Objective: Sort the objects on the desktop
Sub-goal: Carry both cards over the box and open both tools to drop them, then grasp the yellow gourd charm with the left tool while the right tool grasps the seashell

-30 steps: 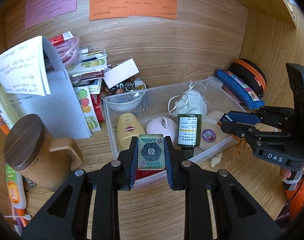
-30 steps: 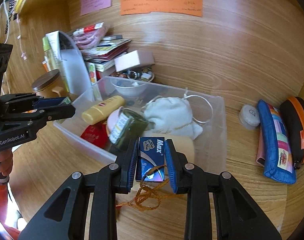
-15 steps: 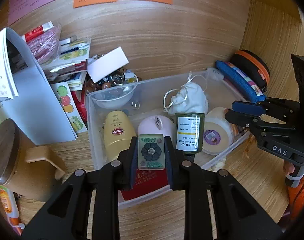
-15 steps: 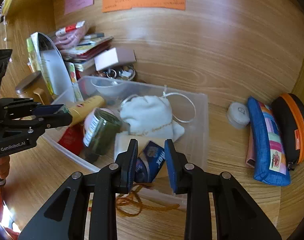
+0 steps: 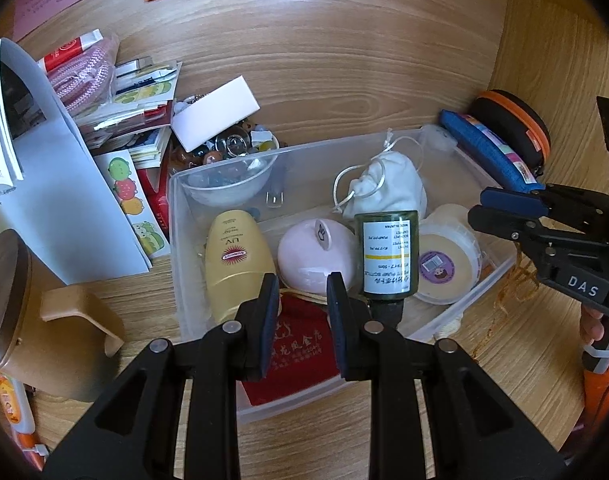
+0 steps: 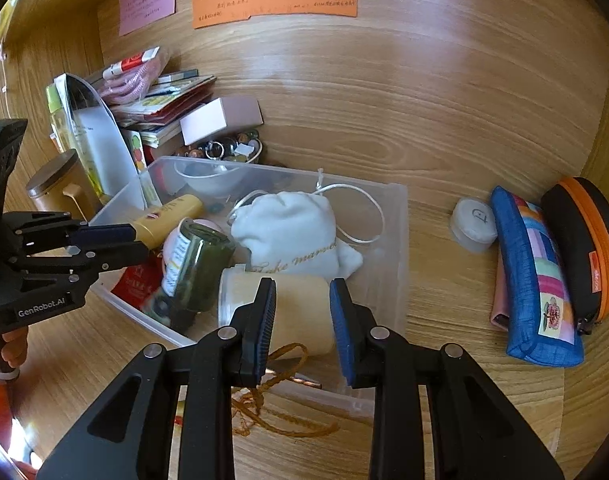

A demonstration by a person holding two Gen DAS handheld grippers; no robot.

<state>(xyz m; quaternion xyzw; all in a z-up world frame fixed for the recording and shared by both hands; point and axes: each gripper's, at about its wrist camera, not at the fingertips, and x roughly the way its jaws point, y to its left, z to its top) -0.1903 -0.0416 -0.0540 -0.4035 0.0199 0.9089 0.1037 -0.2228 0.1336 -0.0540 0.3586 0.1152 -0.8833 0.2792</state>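
Both the left tool (image 5: 300,304) and the right tool (image 6: 302,308) are released and empty, at the frame centre above the clear bin (image 6: 398,240).

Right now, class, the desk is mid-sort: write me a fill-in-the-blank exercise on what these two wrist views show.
1. Both the left gripper and the right gripper are ____.
2. The dark green bottle lies inside the clear ____.
3. The white drawstring pouch lies ____ that container.
4. The blue pencil case lies on the desk, ____ the container.

Answers: open; bin; inside; outside
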